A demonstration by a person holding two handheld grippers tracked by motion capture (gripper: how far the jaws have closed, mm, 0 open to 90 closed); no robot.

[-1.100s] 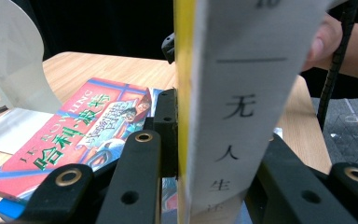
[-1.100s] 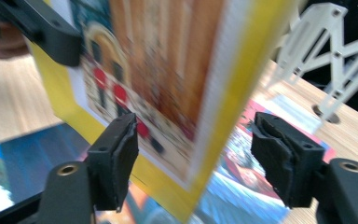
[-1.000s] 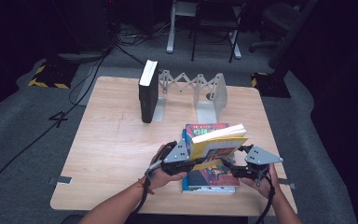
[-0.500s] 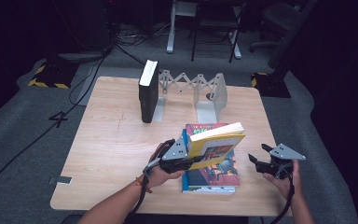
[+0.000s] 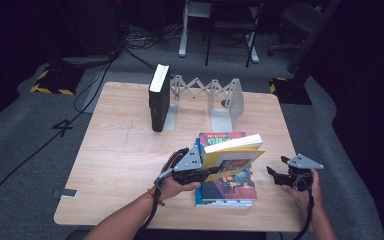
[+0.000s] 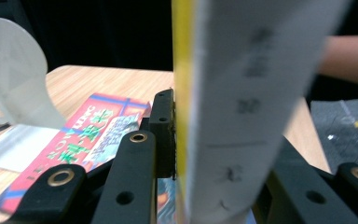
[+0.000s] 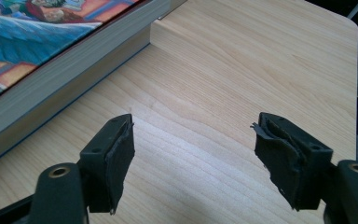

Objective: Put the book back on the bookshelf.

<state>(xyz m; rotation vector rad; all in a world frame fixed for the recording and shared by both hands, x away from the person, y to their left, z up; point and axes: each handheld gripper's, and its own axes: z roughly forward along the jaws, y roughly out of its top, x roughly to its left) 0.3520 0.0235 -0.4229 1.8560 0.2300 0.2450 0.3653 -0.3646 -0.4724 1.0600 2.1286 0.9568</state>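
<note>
A large black figure 4 (image 5: 62, 127) is marked on the grey floor left of the table. The red book cover (image 6: 86, 140) carries green and white characters, too blurred to read; grey markings on the held book's page edge (image 6: 242, 107) are illegible

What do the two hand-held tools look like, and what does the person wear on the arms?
Both the left tool and the right tool are black, each topped by a grey three-cornered plate and trailing a black cable. The jaws are black bars with brass-coloured rivets; the right tool's pads look worn. The forearms are bare; the left wrist carries an orange band.
</note>
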